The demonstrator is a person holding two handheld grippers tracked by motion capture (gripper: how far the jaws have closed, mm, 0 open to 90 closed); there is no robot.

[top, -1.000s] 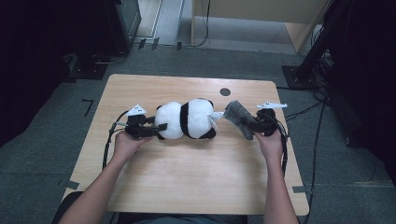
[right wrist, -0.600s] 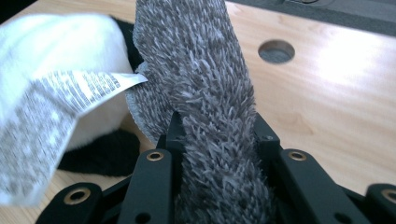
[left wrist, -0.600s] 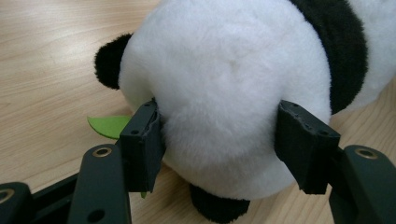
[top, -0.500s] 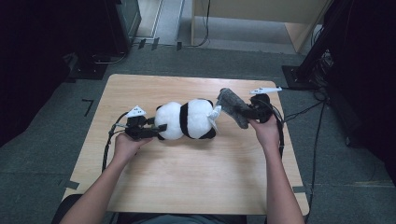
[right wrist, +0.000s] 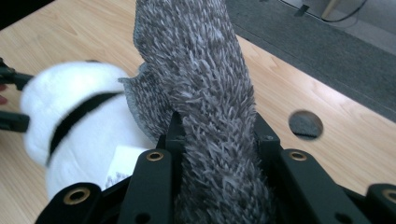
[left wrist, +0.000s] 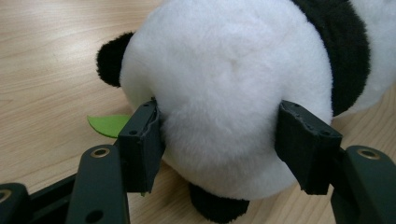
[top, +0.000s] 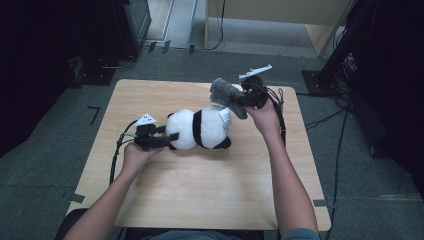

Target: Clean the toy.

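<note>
Fluffy black-and-white plush panda [top: 200, 129] beside a shaggy grey, perhaps fabric, piece [top: 227, 96].

Right gripper [top: 239, 100] has lifted off the table and swung toward 12 o'clock, carrying the grey furry cloth [top: 227, 95] clamped in its jaws. Cloth was lying beside the panda's [top: 197, 129] 3 o'clock end; now it's raised above that end, nearer the far table edge.

Both forearms are bare. Each hand carries a black gripper topped by a grey three-cornered plate, with a black cable trailing behind. The left gripper [left wrist: 219, 144] has blocky black fingers [left wrist: 140, 140] on arms with brass-ringed screw holes; the right gripper [right wrist: 217, 135] matches.
</note>
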